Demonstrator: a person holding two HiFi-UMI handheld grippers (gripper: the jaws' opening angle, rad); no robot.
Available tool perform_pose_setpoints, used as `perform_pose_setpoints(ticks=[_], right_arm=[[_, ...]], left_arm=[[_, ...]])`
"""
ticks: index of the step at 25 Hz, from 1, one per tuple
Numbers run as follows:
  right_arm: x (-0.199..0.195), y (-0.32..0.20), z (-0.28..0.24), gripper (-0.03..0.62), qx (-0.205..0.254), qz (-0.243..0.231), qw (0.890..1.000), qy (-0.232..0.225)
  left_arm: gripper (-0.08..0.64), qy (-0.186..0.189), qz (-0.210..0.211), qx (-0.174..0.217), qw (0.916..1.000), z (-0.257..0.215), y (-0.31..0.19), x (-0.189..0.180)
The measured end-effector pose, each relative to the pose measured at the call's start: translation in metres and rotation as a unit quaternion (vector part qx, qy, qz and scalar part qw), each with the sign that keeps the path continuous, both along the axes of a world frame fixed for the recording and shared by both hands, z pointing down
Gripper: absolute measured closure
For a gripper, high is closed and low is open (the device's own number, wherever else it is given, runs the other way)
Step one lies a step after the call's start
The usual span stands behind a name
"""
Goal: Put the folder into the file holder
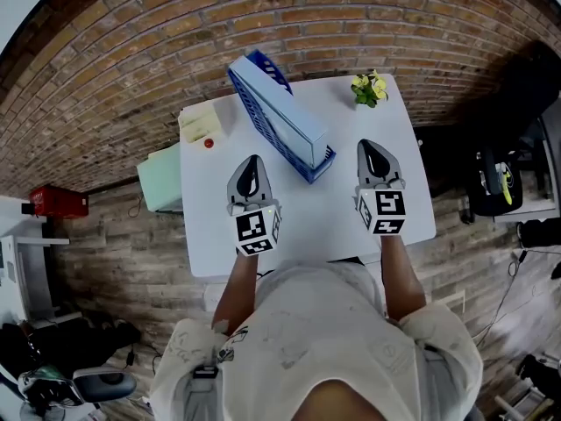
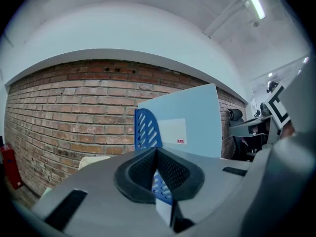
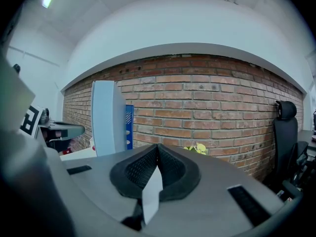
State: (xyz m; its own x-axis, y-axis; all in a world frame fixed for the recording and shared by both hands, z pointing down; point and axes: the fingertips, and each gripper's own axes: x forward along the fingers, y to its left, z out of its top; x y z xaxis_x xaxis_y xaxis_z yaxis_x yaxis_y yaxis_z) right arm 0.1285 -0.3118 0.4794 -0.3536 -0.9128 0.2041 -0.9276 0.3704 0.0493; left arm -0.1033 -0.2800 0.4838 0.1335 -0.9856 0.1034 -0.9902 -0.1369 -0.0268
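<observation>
Your left gripper (image 1: 253, 165) and right gripper (image 1: 371, 149): jaws closed, empty, frame centre. Folder (image 1: 289, 117) stands inside file holder (image 1: 251, 100), upper centre.

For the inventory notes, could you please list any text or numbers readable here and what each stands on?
Nothing is readable.
White label on the folder: a small red mark, too small to read.
Cubes on left gripper and right gripper: square patterns, no letters.

Folder (image 1: 294, 123) in file holder (image 1: 248, 95) on table (image 1: 307, 222); plant (image 1: 369, 89) far right corner, notepad (image 1: 199, 122) far left.
</observation>
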Motion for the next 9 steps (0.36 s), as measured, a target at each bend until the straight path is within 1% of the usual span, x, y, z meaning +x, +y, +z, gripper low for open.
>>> perform_pose_setpoints(ticks=[9], right_arm=[[0.0055,0.0006,0.0060,0.574,-0.009,0.006,1.000,0.000]], left_arm=[[0.552,0.001,-0.001,-0.003,1.0000,0.0025,0.0025,0.0018]])
